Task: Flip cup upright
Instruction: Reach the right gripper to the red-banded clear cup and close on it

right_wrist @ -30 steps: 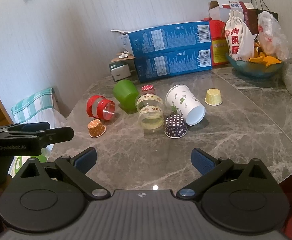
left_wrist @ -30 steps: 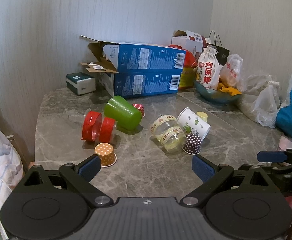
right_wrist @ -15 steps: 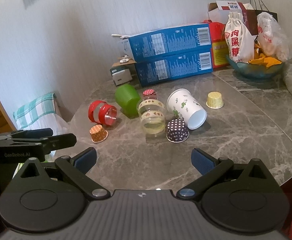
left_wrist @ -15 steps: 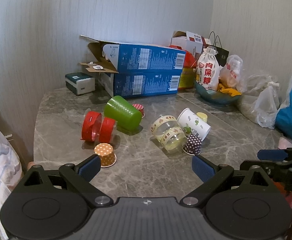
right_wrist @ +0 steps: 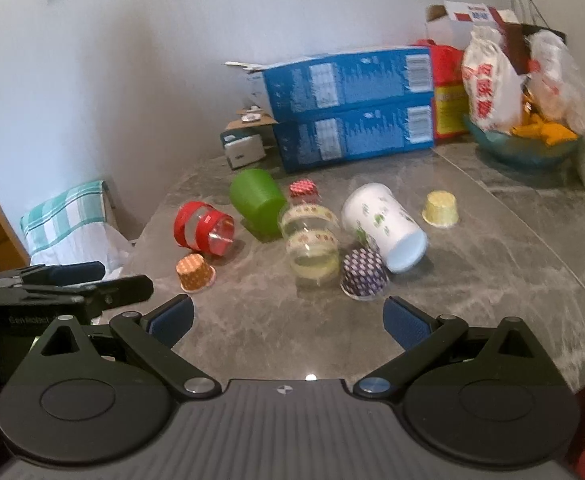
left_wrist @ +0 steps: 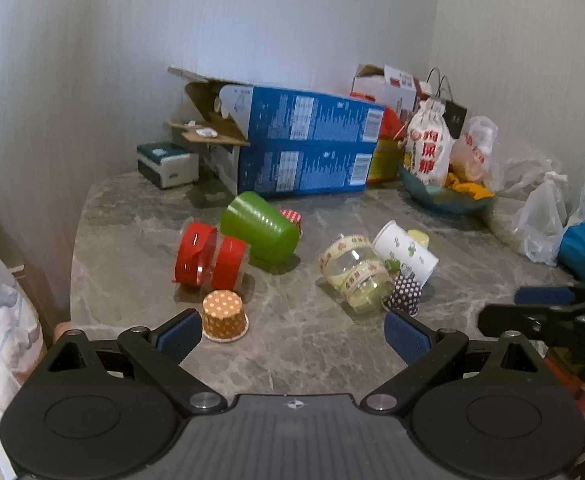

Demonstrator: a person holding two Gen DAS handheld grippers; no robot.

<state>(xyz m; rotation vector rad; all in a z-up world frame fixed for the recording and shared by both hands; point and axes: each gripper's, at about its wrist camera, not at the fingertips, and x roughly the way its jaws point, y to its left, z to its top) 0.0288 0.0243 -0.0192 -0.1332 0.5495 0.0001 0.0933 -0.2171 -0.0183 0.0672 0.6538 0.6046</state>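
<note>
Both my left gripper [left_wrist: 292, 334] and right gripper [right_wrist: 288, 322] fingers gape empty above the table [right_wrist: 492, 264]; the green cup [left_wrist: 260, 228] lies tipped.

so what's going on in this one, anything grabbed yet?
Nothing grabbed yet. A person holds both grippers open and empty at the near edge of the marble table: left gripper, right gripper. Several cups lie on their sides ahead, including a green cup, a white printed cup and a clear cup with red bands. Small paper cups, like the orange dotted one, sit upside down. None has been flipped upright.
</note>
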